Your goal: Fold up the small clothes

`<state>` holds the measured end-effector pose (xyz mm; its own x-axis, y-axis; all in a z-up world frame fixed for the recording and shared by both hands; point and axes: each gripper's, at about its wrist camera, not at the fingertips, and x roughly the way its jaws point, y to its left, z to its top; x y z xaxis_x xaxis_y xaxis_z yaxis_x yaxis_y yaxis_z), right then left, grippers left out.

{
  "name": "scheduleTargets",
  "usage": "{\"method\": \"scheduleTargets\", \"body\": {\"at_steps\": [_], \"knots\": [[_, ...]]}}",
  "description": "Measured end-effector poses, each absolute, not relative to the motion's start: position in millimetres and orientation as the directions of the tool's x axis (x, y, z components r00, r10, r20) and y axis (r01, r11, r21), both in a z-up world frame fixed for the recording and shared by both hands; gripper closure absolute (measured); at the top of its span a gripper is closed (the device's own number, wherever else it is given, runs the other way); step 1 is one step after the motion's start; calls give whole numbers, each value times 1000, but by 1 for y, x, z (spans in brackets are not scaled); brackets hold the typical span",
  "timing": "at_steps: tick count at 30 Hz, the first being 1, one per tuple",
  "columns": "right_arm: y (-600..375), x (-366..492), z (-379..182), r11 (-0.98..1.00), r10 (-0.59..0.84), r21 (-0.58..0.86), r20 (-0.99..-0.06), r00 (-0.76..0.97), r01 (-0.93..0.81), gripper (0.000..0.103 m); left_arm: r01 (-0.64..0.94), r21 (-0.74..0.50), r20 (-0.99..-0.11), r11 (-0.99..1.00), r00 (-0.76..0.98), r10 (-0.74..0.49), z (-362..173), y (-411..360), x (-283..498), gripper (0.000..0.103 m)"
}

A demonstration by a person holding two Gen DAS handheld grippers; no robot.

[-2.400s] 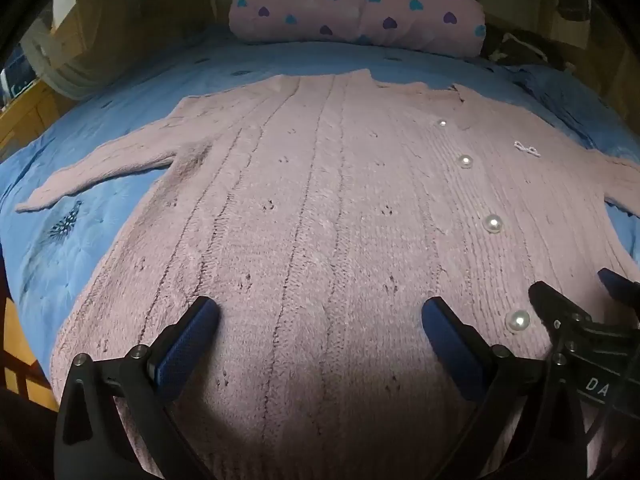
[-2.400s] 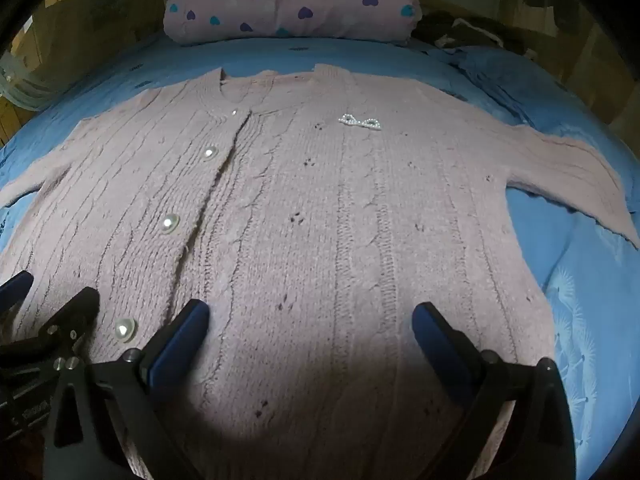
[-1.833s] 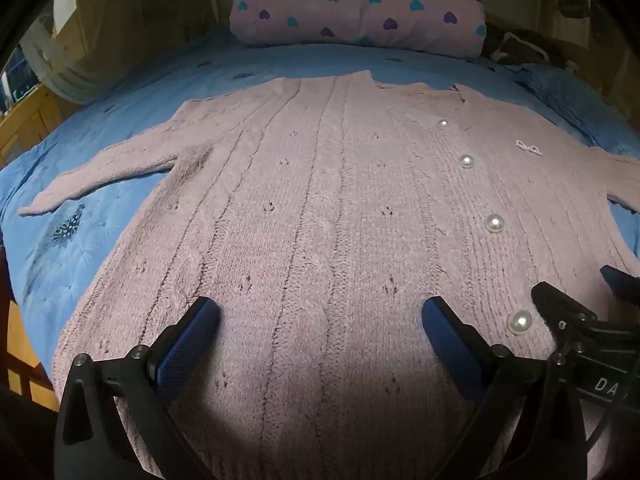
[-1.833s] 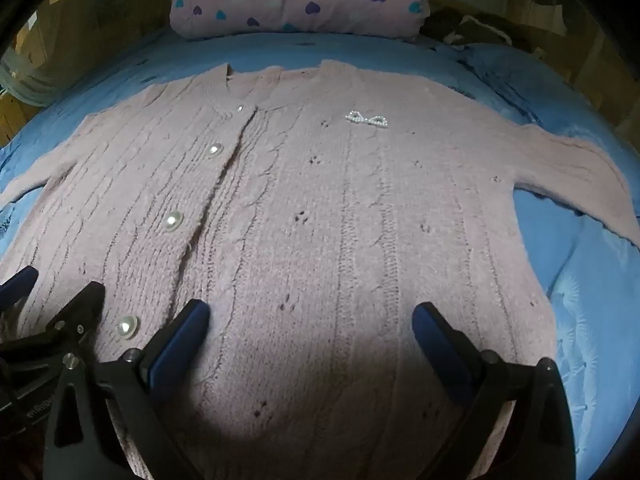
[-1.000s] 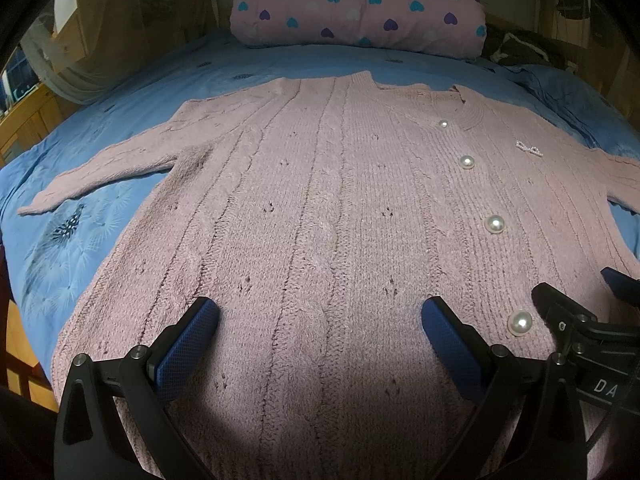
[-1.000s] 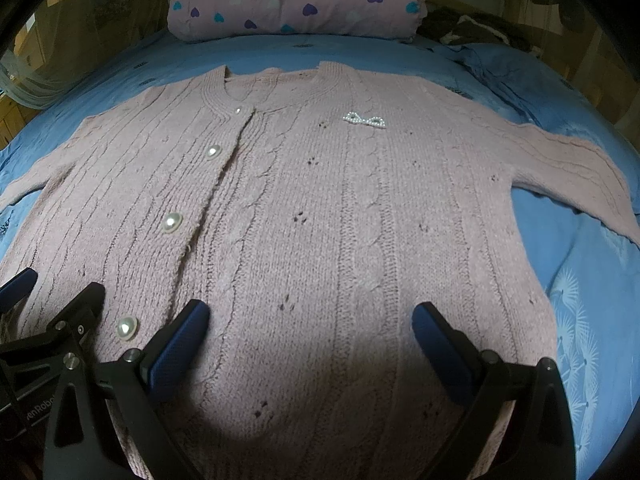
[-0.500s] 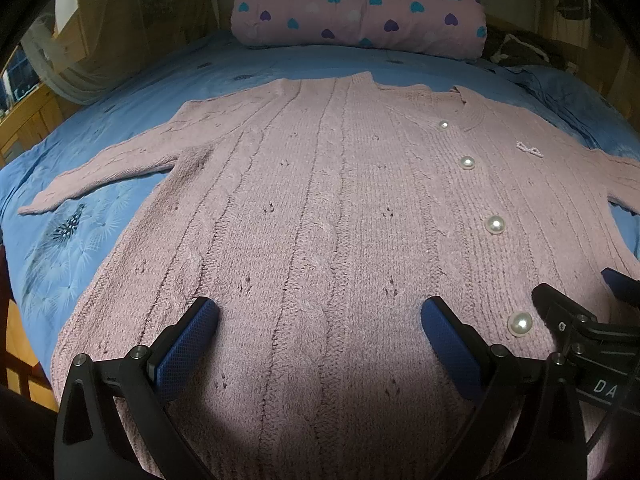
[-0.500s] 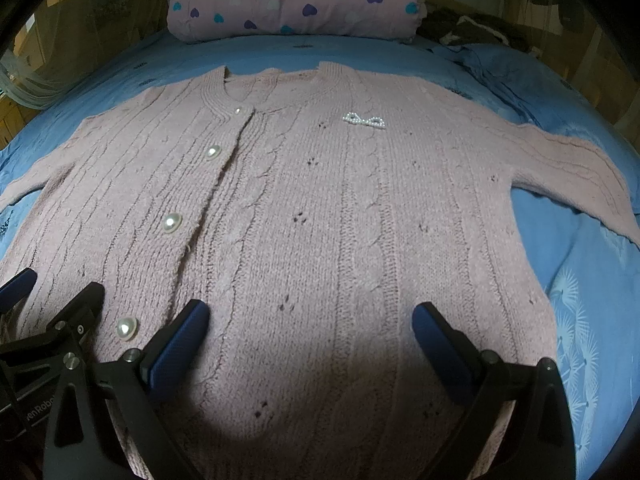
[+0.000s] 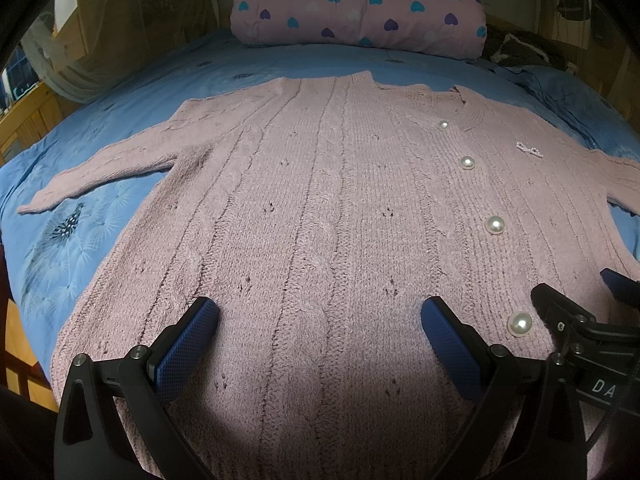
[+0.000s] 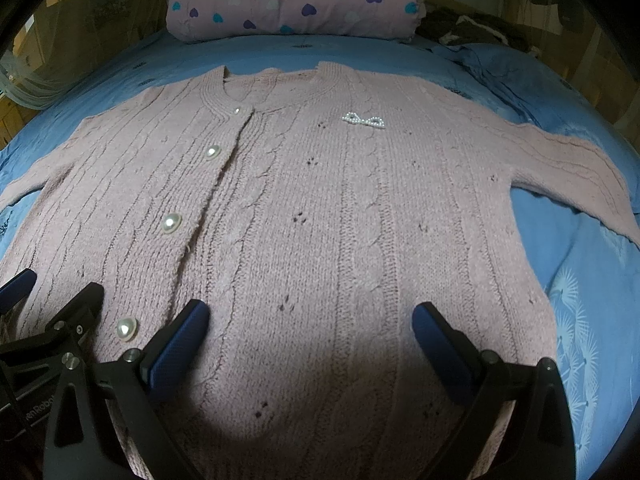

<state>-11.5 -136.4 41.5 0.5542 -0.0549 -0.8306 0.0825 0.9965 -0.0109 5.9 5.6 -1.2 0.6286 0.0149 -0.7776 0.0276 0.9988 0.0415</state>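
A: Left wrist view: what is lying on the bed (image 9: 168,80)?

B: A pink knitted cardigan (image 9: 320,208) is lying flat on the blue bedspread, buttoned, sleeves stretching out left and right, collar pointing far toward a heart-print pillow (image 9: 360,12).

A: How is the left tool (image 9: 319,330) sitting?

B: It is hovering over the near hem, fingers spread wide, gripping nothing.

A: And the right tool (image 10: 310,326)?

B: Equally wide apart and empty, hanging just right of the pearl buttons (image 10: 171,223), with the beaded bow (image 10: 363,119) lying farther up the chest.
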Motion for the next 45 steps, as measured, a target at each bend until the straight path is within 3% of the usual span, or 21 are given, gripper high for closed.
{"method": "scheduleTargets", "body": {"at_steps": [14, 18, 22, 26, 34, 40, 45], "knots": [[-137, -11, 42, 996, -63, -22, -835, 547, 81, 0, 41, 13, -776, 999, 631, -16, 0, 9, 4, 16], [-140, -8, 50, 996, -58, -14, -842, 537, 86, 0, 55, -48, -769, 997, 635, -72, 3, 15, 2, 16], [-143, 0, 62, 994, -24, 38, -848, 529, 104, 0, 52, -193, -769, 980, 612, -184, 12, 36, 8, 17], [-143, 6, 82, 992, -6, 68, -824, 567, 109, 0, -28, -303, -796, 952, 557, -237, 27, 74, 26, 25], [-136, 27, 84, 986, 35, 125, -812, 583, 114, 0, -500, -394, -794, 771, 608, -12, 78, 274, 85, 25], [-127, 42, 50, 984, 90, 155, -857, 508, 87, 0, -773, -248, -807, 584, 498, 317, 79, 414, 105, 25], [-109, 44, 40, 997, 17, 51, -862, 507, 52, 0, -841, -336, -855, 424, 461, 236, 21, 488, 114, 28]]}}
